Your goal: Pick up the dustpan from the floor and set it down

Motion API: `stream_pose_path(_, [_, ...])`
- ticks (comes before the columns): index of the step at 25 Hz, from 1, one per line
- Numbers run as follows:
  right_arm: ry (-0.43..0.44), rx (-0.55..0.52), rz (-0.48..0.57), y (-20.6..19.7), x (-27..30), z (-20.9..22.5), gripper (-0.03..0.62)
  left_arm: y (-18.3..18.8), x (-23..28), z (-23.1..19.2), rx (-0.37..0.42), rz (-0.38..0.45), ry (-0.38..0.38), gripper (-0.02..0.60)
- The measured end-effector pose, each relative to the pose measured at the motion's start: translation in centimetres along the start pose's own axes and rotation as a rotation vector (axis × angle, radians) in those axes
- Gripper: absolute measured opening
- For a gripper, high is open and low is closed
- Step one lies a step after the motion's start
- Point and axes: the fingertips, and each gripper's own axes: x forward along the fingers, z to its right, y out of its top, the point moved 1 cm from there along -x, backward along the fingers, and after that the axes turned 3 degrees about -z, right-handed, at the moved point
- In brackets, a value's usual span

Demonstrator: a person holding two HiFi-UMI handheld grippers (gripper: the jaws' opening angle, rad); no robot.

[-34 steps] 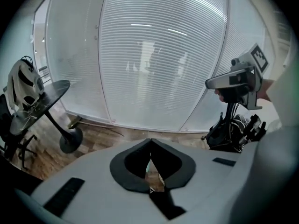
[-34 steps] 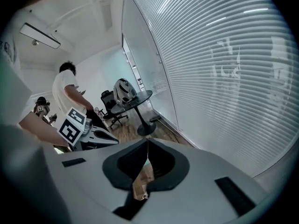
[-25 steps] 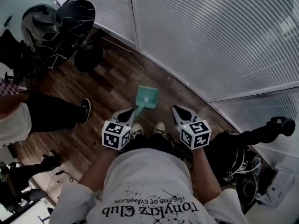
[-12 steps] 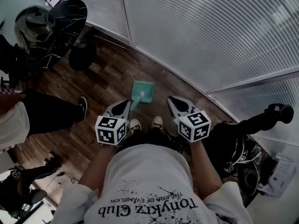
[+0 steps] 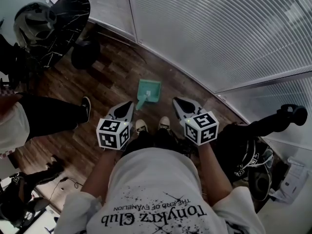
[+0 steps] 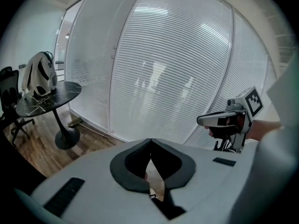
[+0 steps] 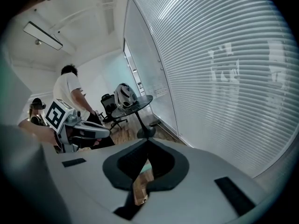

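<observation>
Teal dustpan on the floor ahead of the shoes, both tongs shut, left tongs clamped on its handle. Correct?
Not quite. The left tongs are shut on nothing: the left gripper view shows their tips together with nothing between them. The rest holds: the teal dustpan lies on the floor ahead of the shoes, and the right tongs are shut too.

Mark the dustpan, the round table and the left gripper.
dustpan (image 5: 150, 88), head view, on the pan's flat tray.
round table (image 5: 73, 18), head view, bare part of its dark top.
left gripper (image 5: 129, 103), head view, at its closed jaw tips.
</observation>
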Motion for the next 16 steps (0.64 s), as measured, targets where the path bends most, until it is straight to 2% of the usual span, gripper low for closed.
stream_pose_path(16, [0.003, 0.0, -0.013, 0.8, 0.1, -0.3, 0.025, 1.3, -0.8, -0.4, 0.008, 0.01, 0.01, 0.023])
